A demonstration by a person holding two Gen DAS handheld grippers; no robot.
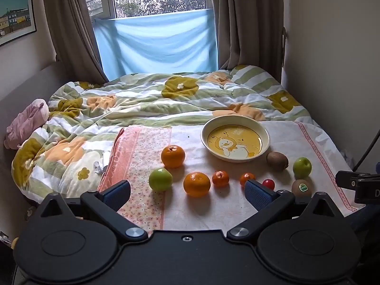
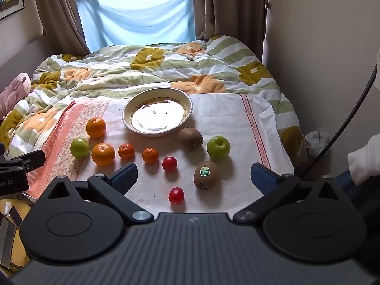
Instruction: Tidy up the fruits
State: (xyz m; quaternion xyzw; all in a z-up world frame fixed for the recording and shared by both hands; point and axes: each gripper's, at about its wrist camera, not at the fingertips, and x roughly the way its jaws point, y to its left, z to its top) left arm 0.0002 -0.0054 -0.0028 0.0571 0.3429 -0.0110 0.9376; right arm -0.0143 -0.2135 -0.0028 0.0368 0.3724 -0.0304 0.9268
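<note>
So far nothing sits in the bowl [image 2: 156, 116], which rests on the pale cloth [image 2: 225, 118] spread over the bed, and the fruit lies loose around its near side. To the left are two oranges [image 2: 96, 127] [image 2: 103, 154] with a green apple [image 2: 79, 147] just beside them; two small tangerines [image 2: 126, 151] [image 2: 150, 155] follow toward the middle, then two cherry tomatoes [image 2: 169, 163] [image 2: 176, 195], the nearer one closest to the right gripper [image 2: 193, 178]. To the right lie a bare kiwi [image 2: 191, 138], a second green apple [image 2: 218, 147] and a stickered kiwi [image 2: 206, 174]. Both tongs hang above the near edge of the cloth, angled down, jaws spread as wide as they go and holding nothing; the left gripper [image 1: 187, 191] frames the nearer orange and a tangerine. The likely trouble comes from the soft bedding: a press from either tool could dent the quilt [image 2: 166, 71] and set round fruit rolling, perhaps off the cloth. The tomatoes are small and smooth, so they may squirt out or bruise under a hard squeeze. Dropping fruit into the shallow bowl from height could tip it or bounce pieces out.
</note>
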